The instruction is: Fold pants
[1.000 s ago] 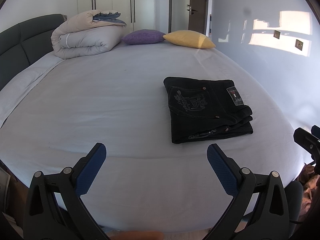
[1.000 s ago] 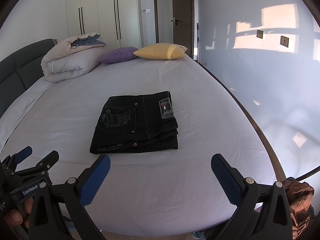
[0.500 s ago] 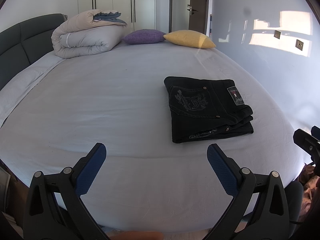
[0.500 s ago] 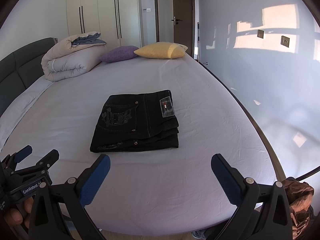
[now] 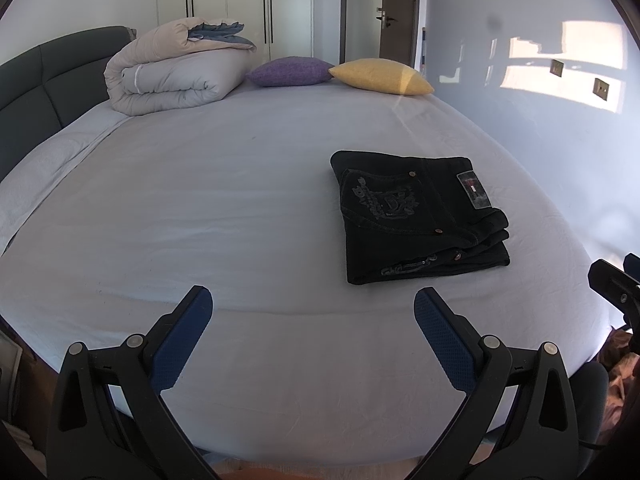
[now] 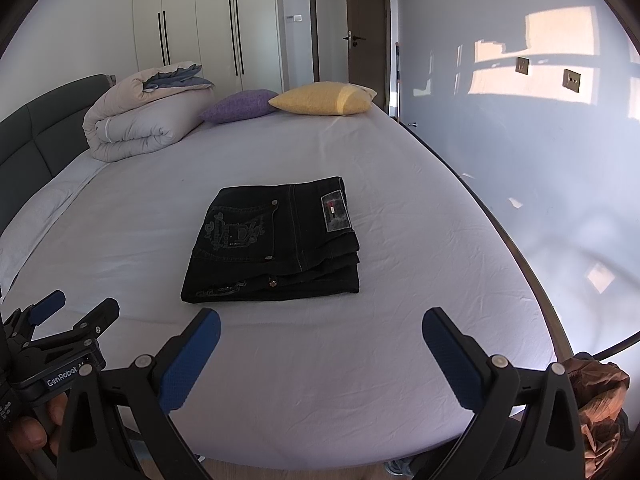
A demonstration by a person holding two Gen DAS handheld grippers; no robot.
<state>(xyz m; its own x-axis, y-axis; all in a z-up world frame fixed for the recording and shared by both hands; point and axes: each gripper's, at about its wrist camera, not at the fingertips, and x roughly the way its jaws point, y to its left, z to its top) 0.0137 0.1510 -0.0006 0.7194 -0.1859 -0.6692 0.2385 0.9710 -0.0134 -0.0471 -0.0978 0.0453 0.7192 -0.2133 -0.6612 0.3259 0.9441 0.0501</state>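
- The pants (image 6: 276,240), black denim, lie as a compact rectangular stack on the bed (image 6: 400,360), in its near half and closer to the wall-side edge than to the headboard side. Several layers show at the stack's near edge.
- Judged from that stack, the folding looks finished or nearly so; no loose leg or waistband trails out.
- The left hand-held gripper (image 5: 312,320) hovers over the near edge of the bed, spread wide with nothing between its blue pads (image 5: 180,344). It is well apart from the pants, which sit ahead and toward its right.
- The right hand-held gripper (image 6: 320,340) is likewise spread and empty, with the pants near and ahead of it, apart from its pads.
- Any next move is probably small: squaring the layered near edge or pressing the top flat. That would call for a light touch, since a pinch on only 1 layer could drag the stack askew.
- Writing: the left hand-held gripper's body, seen in the right wrist view, reads "GenRobot" (image 6: 64,378).
- A rectangular patch (image 6: 336,212) on the waistband carries a red, white and dark flag-like mark; its text is too small to read. The back pocket has tone-on-tone embroidery (image 6: 236,232) with lettering I cannot make out.
- At the far end of the bed sit a rolled duvet (image 6: 144,124), a purple cushion (image 6: 240,106) and a yellow cushion (image 6: 324,98).
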